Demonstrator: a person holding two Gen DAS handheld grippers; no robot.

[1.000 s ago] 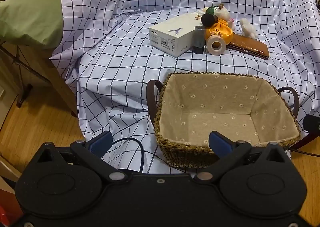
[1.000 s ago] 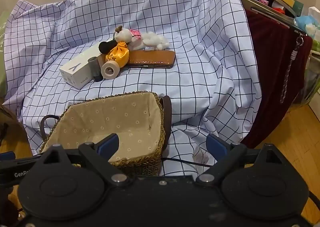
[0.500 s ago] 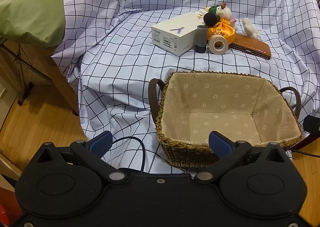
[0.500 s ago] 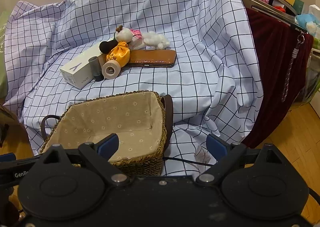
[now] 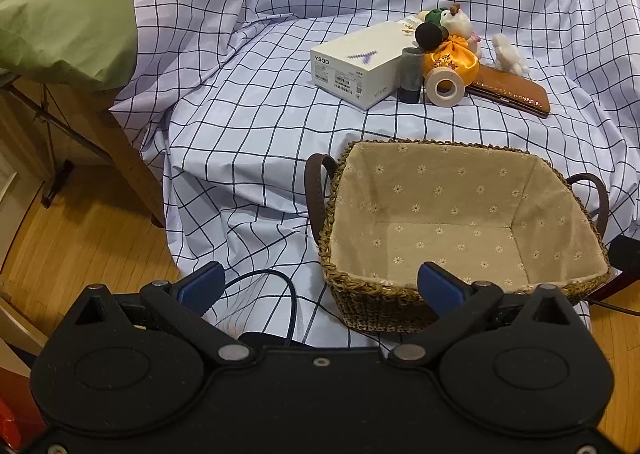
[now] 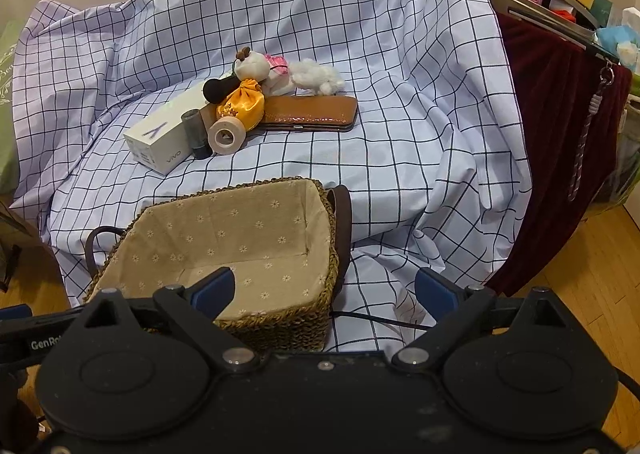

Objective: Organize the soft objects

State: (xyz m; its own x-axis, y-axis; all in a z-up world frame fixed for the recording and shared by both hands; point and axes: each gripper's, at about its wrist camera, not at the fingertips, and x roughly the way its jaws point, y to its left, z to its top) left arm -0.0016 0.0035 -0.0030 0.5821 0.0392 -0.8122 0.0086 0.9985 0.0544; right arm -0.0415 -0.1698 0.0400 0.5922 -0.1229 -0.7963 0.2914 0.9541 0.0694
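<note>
Soft items clustered at the far side of the checked sheet (image 6: 400, 126): orange satin pouch (image 6: 240, 104), cream plush toy (image 6: 260, 68) with pink trim leaning above it, white fluffy toy (image 6: 316, 76) resting on the far edge of the brown leather case (image 6: 310, 112). Black round pom (image 6: 218, 88) touching the pouch top. Roll of tape (image 6: 223, 137) on edge against the pouch front; grey cylinder (image 6: 196, 132) upright just beside it; white box (image 6: 164, 134) to the left, touching the cylinder.

Bare sheet between cluster and wicker basket (image 6: 320, 222); more open sheet to the right of the case, ending at the draped fold beside the dark red cloth (image 6: 560, 134). Basket lined with floral fabric, set near the front edge of the sheet, handle on each end.

Right gripper (image 6: 324, 290) spread wide, gripping nothing, left tip over the basket's near corner, cluster well apart ahead. Left gripper (image 5: 320, 286) likewise wide, nothing between the pads, right tip over the basket (image 5: 400, 146) near rim; pouch (image 5: 452, 58) and toys far beyond. Black cable (image 5: 288, 286) below, wooden floor (image 5: 80, 238) on the left.
</note>
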